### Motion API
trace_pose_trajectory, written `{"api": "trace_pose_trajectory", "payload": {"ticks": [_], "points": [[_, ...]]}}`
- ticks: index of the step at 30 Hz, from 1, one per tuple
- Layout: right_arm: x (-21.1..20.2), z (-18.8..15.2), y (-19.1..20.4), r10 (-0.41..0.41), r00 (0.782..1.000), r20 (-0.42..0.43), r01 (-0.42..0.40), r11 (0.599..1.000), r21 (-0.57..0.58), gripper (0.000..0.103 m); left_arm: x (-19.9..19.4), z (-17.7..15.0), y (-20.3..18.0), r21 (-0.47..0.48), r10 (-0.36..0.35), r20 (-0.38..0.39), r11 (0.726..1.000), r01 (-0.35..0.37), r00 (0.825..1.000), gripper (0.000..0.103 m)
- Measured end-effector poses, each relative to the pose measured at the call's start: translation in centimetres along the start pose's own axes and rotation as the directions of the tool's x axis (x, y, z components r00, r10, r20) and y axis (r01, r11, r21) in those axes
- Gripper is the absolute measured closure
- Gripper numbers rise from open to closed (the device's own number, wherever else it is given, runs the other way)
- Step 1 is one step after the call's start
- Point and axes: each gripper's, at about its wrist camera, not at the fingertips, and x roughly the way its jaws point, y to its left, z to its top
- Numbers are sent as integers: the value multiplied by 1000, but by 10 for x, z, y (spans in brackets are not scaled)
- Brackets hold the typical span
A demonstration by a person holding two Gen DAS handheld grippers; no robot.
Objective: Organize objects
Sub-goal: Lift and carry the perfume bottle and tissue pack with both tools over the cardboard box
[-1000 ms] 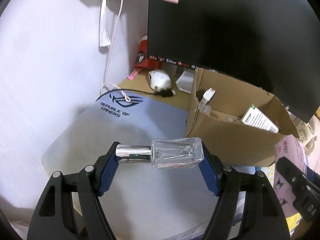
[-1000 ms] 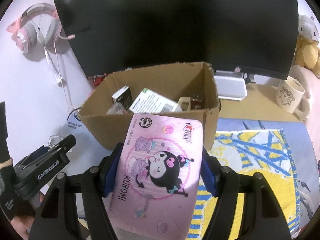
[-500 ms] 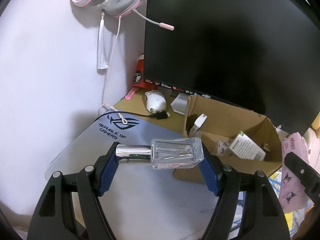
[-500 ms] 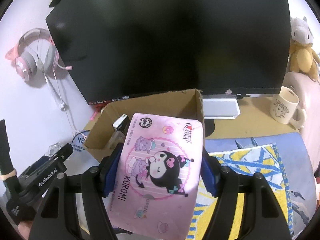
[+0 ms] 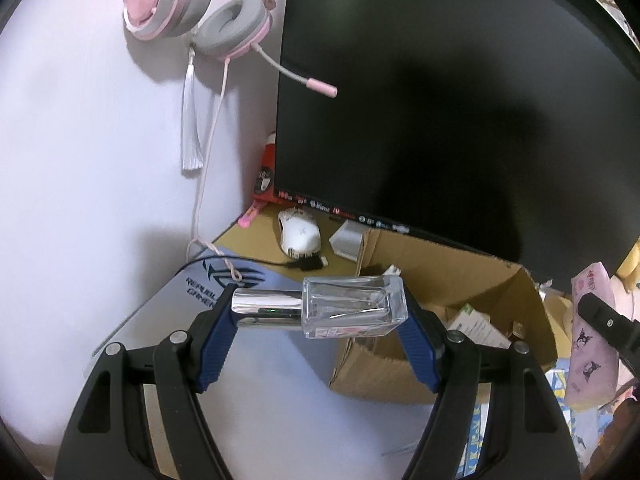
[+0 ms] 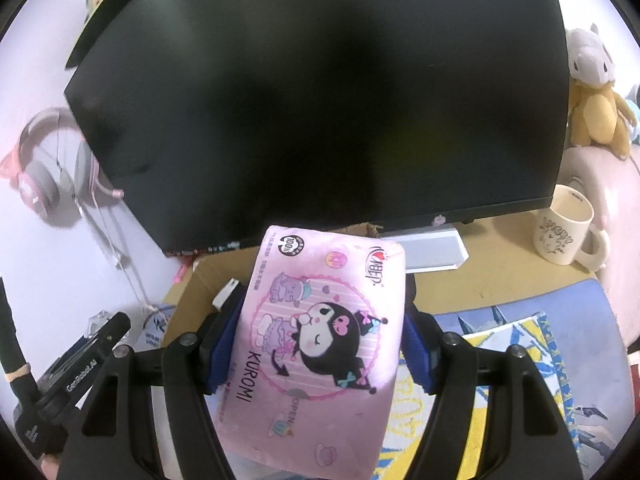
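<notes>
The left gripper [image 5: 320, 312] pinches a clear rectangular glass perfume bottle with a silver cap [image 5: 320, 307], held crosswise: one blue pad bears on the cap end, the other on the bottle base. The right gripper [image 6: 316, 344] clamps a soft pink tissue pack printed with a cartoon character [image 6: 320, 336] by its long sides.

Progress: the open brown cardboard box [image 5: 440, 344] already contains several items, among them a white-and-green carton and other small packages. Judged from this, sorting is partly done. Both held items are raised clear of the desk and neither is in the box yet; the bottle hangs above the box's near left corner and the pack in front of its opening. Placing both remains, assuming the box is the destination.

Surface: a tan wooden desk [image 6: 500, 264] carries a grey gaming mat [image 5: 200, 300] toward its left edge and a blue-and-yellow patterned mat [image 6: 520, 360] toward the right. The box stands between them, directly in front of a large dark monitor [image 5: 460, 100]. A white mouse [image 5: 300, 232] lies behind the box at the left rear corner. A cream mug [image 6: 564, 228] stands near the right rear edge.

Room: a pink-and-grey headset [image 5: 192, 4] hangs on the pale wall left of the monitor. Plush toys [image 6: 592, 92] sit at the right.
</notes>
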Motion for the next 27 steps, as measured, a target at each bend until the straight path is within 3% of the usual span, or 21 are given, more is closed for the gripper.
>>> {"api": "trace_pose_trajectory", "payload": {"ticks": [14,20,27], "points": [[23,11,8,27,996,90,-27,1000,-2,28,10,21,-34,101,-12,53,995,6,999,29],[38,11,12,1,997,80,4,998,-63,28,21,22,-49,154,22,77,987,-34,997,29],[47,10,8,49,996,74,-47,998,-37,28,33,23,-51,154,0,64,988,-10,998,29]]}}
